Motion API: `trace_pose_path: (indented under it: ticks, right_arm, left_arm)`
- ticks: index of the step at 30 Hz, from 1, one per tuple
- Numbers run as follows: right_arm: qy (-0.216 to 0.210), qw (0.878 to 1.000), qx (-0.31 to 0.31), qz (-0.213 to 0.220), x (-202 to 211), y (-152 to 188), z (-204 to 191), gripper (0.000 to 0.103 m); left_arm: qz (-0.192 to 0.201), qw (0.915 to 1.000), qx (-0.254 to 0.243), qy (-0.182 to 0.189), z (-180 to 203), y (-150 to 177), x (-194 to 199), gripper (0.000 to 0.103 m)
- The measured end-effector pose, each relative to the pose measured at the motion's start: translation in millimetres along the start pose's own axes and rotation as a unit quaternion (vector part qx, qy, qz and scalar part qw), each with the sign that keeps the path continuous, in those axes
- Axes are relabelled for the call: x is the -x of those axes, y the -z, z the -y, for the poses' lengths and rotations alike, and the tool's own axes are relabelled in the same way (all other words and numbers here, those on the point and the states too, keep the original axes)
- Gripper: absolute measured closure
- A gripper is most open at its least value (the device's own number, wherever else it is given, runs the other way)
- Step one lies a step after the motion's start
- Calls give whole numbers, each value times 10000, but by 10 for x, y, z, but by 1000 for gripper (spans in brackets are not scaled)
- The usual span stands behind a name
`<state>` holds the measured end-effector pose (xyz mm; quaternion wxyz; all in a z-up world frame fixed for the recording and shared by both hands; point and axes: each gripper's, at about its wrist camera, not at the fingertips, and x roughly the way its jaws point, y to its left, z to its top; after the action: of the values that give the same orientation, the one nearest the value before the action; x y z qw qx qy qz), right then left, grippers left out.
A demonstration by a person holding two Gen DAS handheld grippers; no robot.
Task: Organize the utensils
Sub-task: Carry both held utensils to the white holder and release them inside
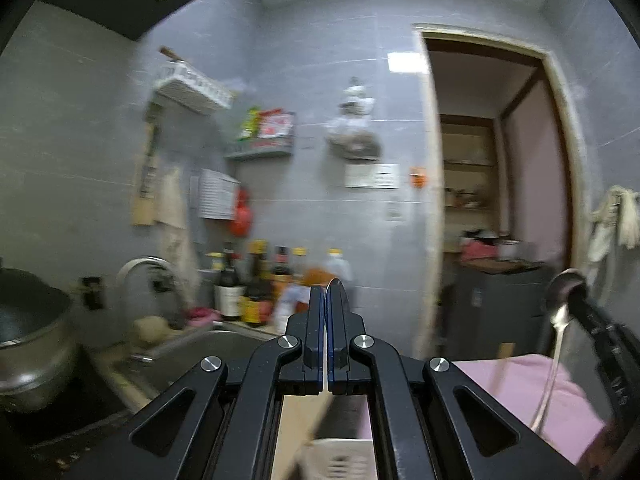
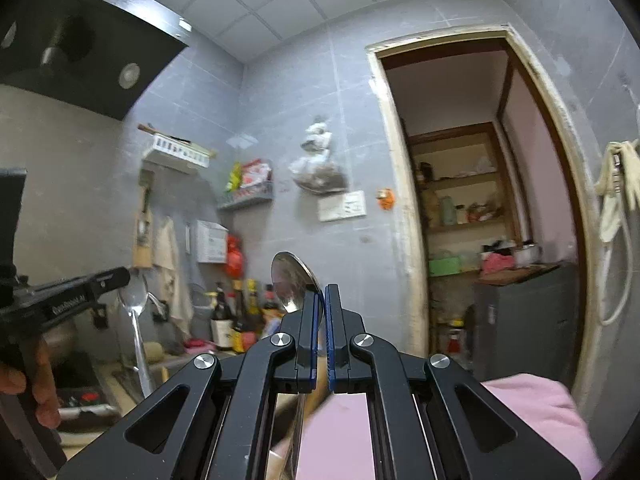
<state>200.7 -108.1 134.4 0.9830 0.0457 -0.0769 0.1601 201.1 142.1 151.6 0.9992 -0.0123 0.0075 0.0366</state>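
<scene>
My right gripper [image 2: 323,292] is shut on a metal spoon [image 2: 290,280]. The spoon's bowl stands above the fingertips and its handle hangs down under the jaws. The left wrist view shows that same gripper [image 1: 576,296] at the right edge with its spoon [image 1: 562,286]. My left gripper [image 1: 326,292] is also shut, and a thin silver spoon edge [image 1: 330,283] shows between its fingertips. In the right wrist view the left gripper [image 2: 124,276] holds a second spoon [image 2: 134,296], handle hanging down. Both grippers are raised and point at the tiled wall.
A sink [image 1: 208,344] with a faucet [image 1: 148,268] lies low at the left, beside sauce bottles [image 1: 256,292] and a dark pot [image 1: 28,328]. A white slotted basket [image 1: 340,460] sits under my left gripper. Pink cloth [image 2: 532,408] lies at the lower right, a doorway [image 2: 472,200] beyond, a hand [image 2: 44,392] at the left.
</scene>
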Motion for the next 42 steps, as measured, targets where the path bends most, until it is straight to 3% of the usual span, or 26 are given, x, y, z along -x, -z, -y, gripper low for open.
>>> trace_pose_path:
  ticks: [9, 19, 24, 29, 33, 42]
  right_arm:
    - [264, 9989, 378, -3, -329, 360, -337, 102]
    - [64, 9980, 369, -515, -356, 714, -245, 101]
    - [-45, 9964, 442, -721, -314, 776, -238, 101]
    - [-145, 9942, 421, -975, -288, 836, -213, 101]
    - [-256, 9914, 372, -1230, -266, 882, -198, 100]
    - [-530, 9833, 248, -1724, -206, 922, -166, 96]
  left_arm:
    - [-156, 9969, -342, -686, -104, 477, -314, 103]
    - [-309, 9943, -682, -762, 46, 926, -467, 103]
    - [-592, 9951, -577, -543, 60, 1061, -507, 103]
    - [-789, 9967, -179, -33, 33, 1127, -495, 102]
    - [-948, 9946, 186, 371, -3, 1145, -473, 101]
    - [-1207, 9861, 500, 1025, 22, 1106, -433, 97]
